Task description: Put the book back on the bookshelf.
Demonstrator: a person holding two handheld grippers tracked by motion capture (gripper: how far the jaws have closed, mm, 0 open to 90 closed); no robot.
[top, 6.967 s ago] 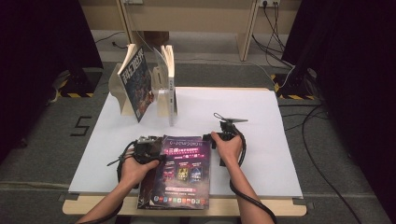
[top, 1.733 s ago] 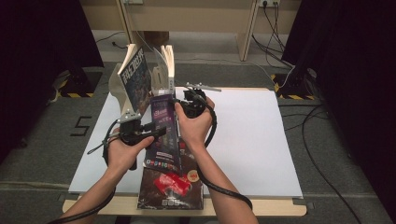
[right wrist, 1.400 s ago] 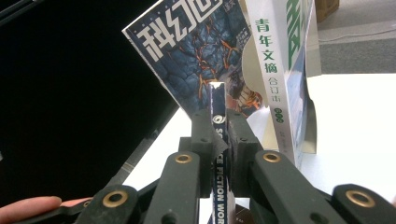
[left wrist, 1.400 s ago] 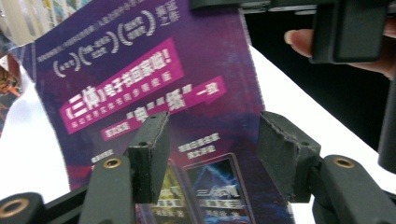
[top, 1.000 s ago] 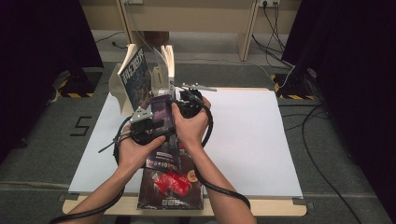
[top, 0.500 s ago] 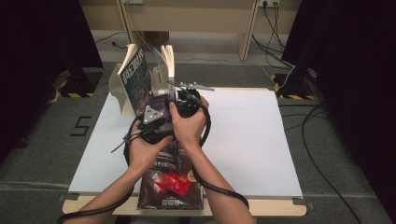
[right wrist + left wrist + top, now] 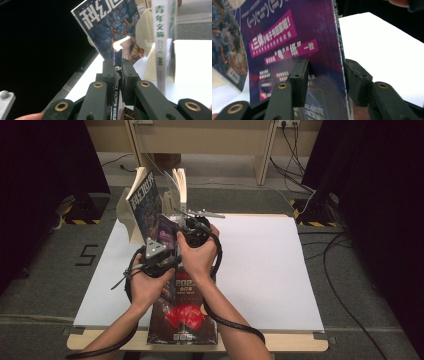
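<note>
Magazine [image 7: 167,227] first: I have the dark purple one lifted on edge at the far left of the white table [image 7: 260,270], its upper end between my two grippers and just in front of the leaning magazine [image 7: 147,205] and the upright white-spined book [image 7: 181,185].

My right gripper [image 7: 117,66] is clamped on it. In the right gripper view the thin top edge of the cover runs straight up between the two black pads, both pressed flat against it (a torn corner of the cover pokes up just past the tips).

My left gripper [image 7: 325,75] sits lower on the same magazine. Its jaws have just been closing, and the cover stands between them. In the left gripper view one pad [image 7: 299,77] lies against the printed purple face, while the other stands just off the frayed edge on the far side, so I cannot call it a firm grip.

Another dark magazine [image 7: 182,315] lies flat on the table beneath my wrists, near the front edge.
</note>
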